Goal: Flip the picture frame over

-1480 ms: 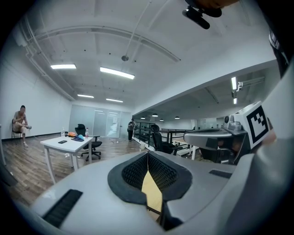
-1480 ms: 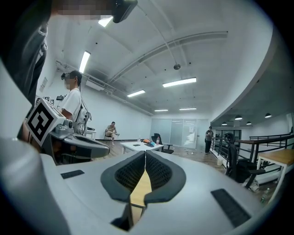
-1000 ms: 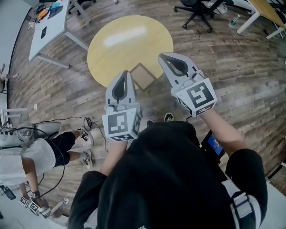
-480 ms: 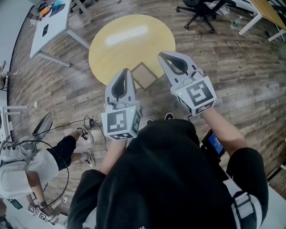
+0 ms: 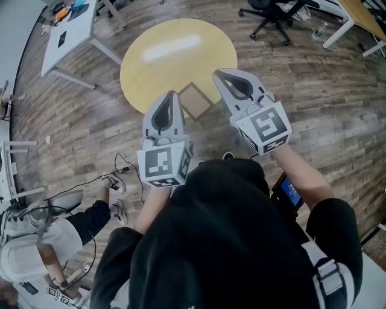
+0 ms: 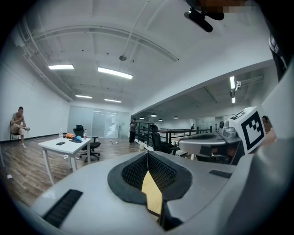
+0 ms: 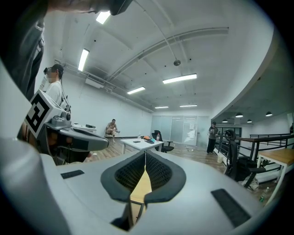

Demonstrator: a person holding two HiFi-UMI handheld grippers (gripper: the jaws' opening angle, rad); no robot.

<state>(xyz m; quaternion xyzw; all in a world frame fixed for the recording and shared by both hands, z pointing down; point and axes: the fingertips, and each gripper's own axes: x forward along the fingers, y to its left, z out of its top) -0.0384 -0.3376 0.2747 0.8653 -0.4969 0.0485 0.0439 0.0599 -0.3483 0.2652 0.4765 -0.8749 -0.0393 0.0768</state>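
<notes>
A square brown picture frame (image 5: 194, 101) lies flat at the near edge of the round yellow table (image 5: 178, 54). My left gripper (image 5: 170, 96) hovers just left of the frame, and its jaws meet at the tips with nothing between them. My right gripper (image 5: 218, 74) hangs just right of the frame, also shut and empty. Both point nearly level across the room. In the left gripper view the left gripper (image 6: 148, 153) shows its pads closed, with only yellow table showing beneath. The right gripper (image 7: 145, 153) looks the same in the right gripper view.
A white desk (image 5: 66, 36) stands at the back left and a black office chair (image 5: 265, 15) at the back right. A person (image 5: 54, 235) bends over at the lower left beside cables (image 5: 120, 169) on the wooden floor.
Both grippers stay where they were. The person at the lower left has shifted further down and left.
</notes>
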